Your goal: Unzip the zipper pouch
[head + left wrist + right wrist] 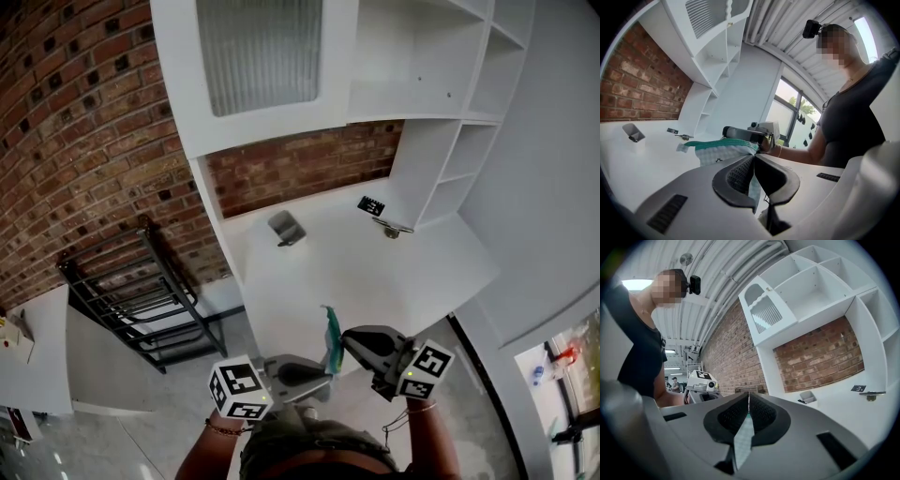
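Observation:
The zipper pouch [331, 342] is pale checked fabric with a teal zipper band, held in the air over the near edge of the white desk [375, 272]. My left gripper [323, 375] is shut on its lower end. In the left gripper view the pouch [724, 150] runs out from the closed left gripper [753, 157] toward the right gripper [754, 133]. My right gripper [345, 339] is shut on the pouch's other side. In the right gripper view the checked fabric [743, 437] is pinched in the right gripper [749, 401], and the left gripper [701, 383] faces it.
On the desk stand a small grey holder [286, 228], a black marker card [371, 205] and a metal piece [394, 228]. White shelving [450, 112] rises behind and to the right. A black metal rack [141, 300] stands at the left by the brick wall.

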Demonstrator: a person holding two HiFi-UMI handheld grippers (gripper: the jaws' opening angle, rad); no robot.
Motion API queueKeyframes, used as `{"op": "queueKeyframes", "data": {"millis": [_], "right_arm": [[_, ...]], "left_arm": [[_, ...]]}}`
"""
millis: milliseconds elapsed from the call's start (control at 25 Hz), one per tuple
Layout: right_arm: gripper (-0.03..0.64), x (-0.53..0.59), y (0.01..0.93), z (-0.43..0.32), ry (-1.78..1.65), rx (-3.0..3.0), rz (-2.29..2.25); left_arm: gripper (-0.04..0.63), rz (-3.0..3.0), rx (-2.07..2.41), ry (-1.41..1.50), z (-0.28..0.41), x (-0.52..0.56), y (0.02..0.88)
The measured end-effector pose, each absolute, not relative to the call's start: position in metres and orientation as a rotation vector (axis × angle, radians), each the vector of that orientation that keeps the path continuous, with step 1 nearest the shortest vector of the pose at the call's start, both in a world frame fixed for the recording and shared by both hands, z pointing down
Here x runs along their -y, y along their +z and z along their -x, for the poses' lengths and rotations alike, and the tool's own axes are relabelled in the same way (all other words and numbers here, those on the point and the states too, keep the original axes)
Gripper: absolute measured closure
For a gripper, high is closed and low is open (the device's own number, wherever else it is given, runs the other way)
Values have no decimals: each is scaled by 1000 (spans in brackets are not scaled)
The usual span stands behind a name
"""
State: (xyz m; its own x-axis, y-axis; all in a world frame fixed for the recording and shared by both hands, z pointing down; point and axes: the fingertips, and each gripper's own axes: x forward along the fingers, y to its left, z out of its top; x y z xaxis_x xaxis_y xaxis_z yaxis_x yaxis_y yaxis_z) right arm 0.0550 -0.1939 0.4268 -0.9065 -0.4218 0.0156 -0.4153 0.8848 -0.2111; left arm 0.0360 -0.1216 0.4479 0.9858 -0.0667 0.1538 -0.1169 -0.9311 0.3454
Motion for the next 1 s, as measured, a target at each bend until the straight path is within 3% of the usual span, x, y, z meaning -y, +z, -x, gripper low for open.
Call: {"op": "queueKeyframes", "data": {"millis": [1000], "right_arm": [[611,226,435,-101,-371,-2948,978]], "left_arm": [[586,-2744,179,75,-4,126,441]]}}
